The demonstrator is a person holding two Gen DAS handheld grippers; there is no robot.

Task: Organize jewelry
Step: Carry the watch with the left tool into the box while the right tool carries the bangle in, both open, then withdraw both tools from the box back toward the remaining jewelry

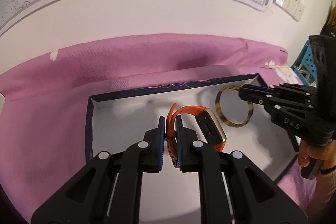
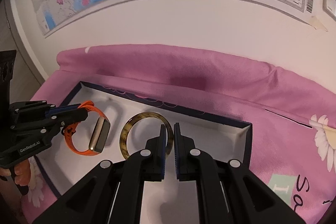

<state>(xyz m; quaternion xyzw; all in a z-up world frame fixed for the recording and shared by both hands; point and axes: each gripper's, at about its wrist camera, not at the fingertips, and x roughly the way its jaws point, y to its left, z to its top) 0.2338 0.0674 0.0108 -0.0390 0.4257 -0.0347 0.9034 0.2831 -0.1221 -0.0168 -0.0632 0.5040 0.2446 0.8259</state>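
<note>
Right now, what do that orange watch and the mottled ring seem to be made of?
Watch: the orange strap looks like soft matte rubber or silicone, since it bends in a loop; the case has a shiny gold-toned, metal-looking rim and a dark glossy face. Bangle: rigid and glossy, mottled brown and amber like tortoiseshell, probably resin or plastic, though horn cannot be excluded.

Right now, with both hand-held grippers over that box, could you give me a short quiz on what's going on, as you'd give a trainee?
1. True or false: the left hand-held gripper clamps the orange-strapped watch with a gold case.
2. What does the right hand-held gripper hold?
A. a silver necklace
B. the round tortoiseshell bangle
C. nothing
3. Fill in: both pieces hang over the white-lined, dark-rimmed ____ on the pink cloth.

Key: 1 true; 2 B; 3 box.
</note>
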